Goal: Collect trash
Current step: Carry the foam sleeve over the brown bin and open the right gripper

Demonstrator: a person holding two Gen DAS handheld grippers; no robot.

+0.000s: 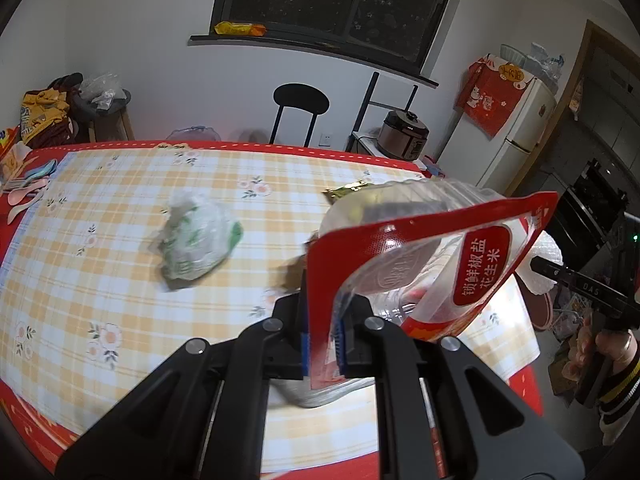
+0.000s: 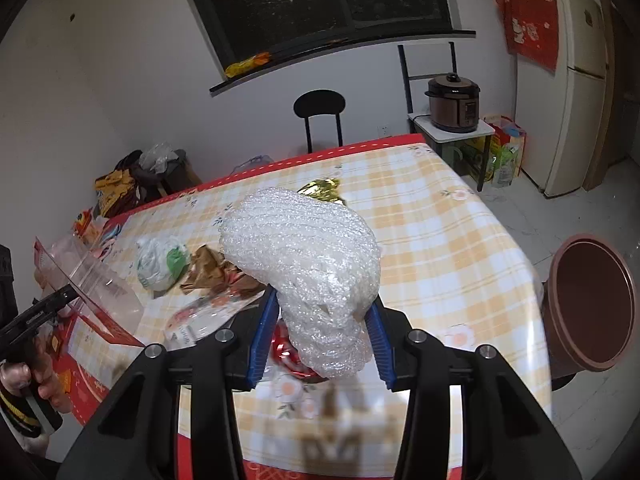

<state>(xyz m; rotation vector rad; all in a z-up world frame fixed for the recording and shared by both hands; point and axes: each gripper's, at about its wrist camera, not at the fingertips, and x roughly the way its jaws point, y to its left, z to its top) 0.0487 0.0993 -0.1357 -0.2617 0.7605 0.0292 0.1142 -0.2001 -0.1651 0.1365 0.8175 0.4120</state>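
My left gripper (image 1: 325, 332) is shut on a red and clear peanut bag (image 1: 432, 264), held above the table; the bag also shows at the left of the right wrist view (image 2: 92, 292). My right gripper (image 2: 322, 336) is shut on a white bubble-wrap wad (image 2: 308, 264), which shows at the right in the left wrist view (image 1: 546, 264). On the checked tablecloth (image 1: 120, 280) lie a crumpled white and green plastic bag (image 1: 196, 240), a gold wrapper (image 2: 320, 190), a brown crumpled wrapper (image 2: 212, 268) and a clear plastic bottle (image 2: 200, 320). A brown round bin (image 2: 592, 304) stands by the table's right edge.
Pastel spoons (image 1: 28, 188) lie at the table's far left. A black chair (image 1: 298, 116) stands behind the table. A rice cooker (image 2: 452, 102) sits on a small stand, a fridge (image 2: 576, 80) beyond it. Bags pile on a stool (image 1: 100, 100) at the left.
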